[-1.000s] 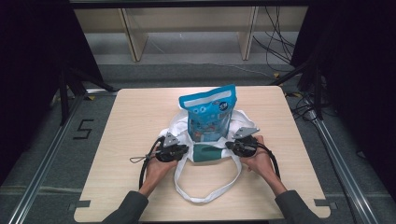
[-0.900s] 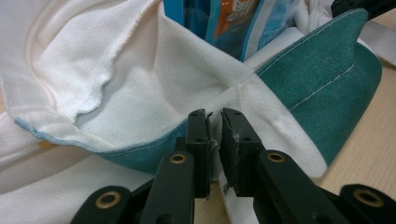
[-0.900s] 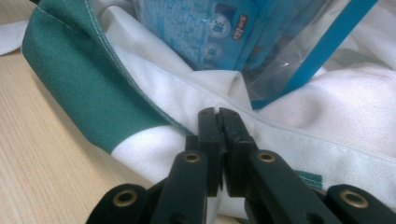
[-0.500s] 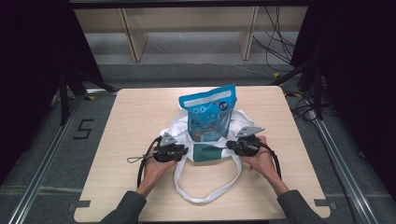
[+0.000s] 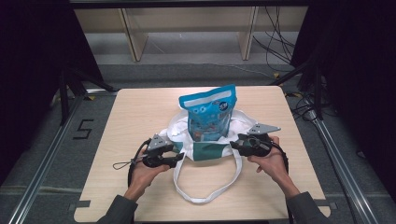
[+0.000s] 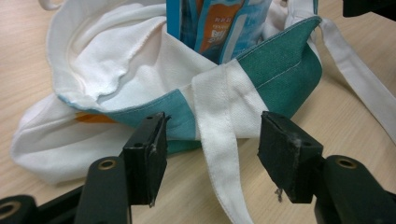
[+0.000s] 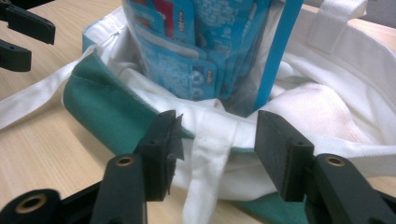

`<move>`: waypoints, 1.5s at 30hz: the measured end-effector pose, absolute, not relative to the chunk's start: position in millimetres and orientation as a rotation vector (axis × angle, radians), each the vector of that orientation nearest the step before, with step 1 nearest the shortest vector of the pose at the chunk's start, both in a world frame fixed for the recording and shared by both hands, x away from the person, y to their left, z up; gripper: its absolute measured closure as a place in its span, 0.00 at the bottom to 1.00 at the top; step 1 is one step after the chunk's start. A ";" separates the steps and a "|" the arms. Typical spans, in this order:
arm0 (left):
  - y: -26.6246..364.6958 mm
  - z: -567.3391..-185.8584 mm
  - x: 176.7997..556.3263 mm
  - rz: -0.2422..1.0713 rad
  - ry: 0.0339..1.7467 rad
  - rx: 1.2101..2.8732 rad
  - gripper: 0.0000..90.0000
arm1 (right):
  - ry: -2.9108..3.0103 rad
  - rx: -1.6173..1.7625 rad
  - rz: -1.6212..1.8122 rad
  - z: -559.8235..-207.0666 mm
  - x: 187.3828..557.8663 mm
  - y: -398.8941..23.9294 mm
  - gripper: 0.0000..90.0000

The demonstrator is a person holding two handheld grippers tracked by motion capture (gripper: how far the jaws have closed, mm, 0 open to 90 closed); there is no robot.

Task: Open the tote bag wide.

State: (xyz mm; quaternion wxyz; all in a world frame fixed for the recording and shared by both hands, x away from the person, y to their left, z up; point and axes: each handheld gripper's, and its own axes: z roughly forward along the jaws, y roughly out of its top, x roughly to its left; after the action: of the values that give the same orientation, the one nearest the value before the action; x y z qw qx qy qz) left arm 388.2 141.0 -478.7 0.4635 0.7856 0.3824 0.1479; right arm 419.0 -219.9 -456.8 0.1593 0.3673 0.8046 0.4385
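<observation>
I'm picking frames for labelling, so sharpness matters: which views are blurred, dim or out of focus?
High view: table evenly lit, surroundings dark, bag and blue pouch slightly soft. Left gripper view: bag cloth sharp, the left tongs soft at the bottom edge. Right gripper view: pouch print slightly blurred, the right tongs soft near the lens; no glare.
</observation>
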 end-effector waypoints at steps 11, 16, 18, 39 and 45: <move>152.9 -486.4 360.0 0.348 0.960 1.904 0.34 | 2.288 1.028 1.250 -451.8 409.1 -223.2 0.45; 157.6 -487.4 349.9 0.360 0.978 1.889 0.29 | 2.305 1.042 1.237 -451.0 405.1 -224.4 0.42; 158.1 -489.8 344.4 0.354 1.007 1.886 0.26 | 2.289 1.046 1.235 -452.0 402.9 -225.2 0.41; 165.9 -494.5 314.0 0.318 0.992 1.891 0.19 | 2.326 1.021 1.169 -461.9 353.6 -235.0 0.34; 162.6 -494.8 305.0 0.322 0.967 1.905 0.18 | 2.368 1.001 1.159 -471.3 339.8 -236.2 0.33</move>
State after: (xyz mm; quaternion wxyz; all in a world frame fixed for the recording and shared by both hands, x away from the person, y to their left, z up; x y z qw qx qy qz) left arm 305.0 162.6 -494.8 0.4713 0.7777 0.3948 0.1314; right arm 339.8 -236.2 -471.3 0.1598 0.3505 0.8288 0.4058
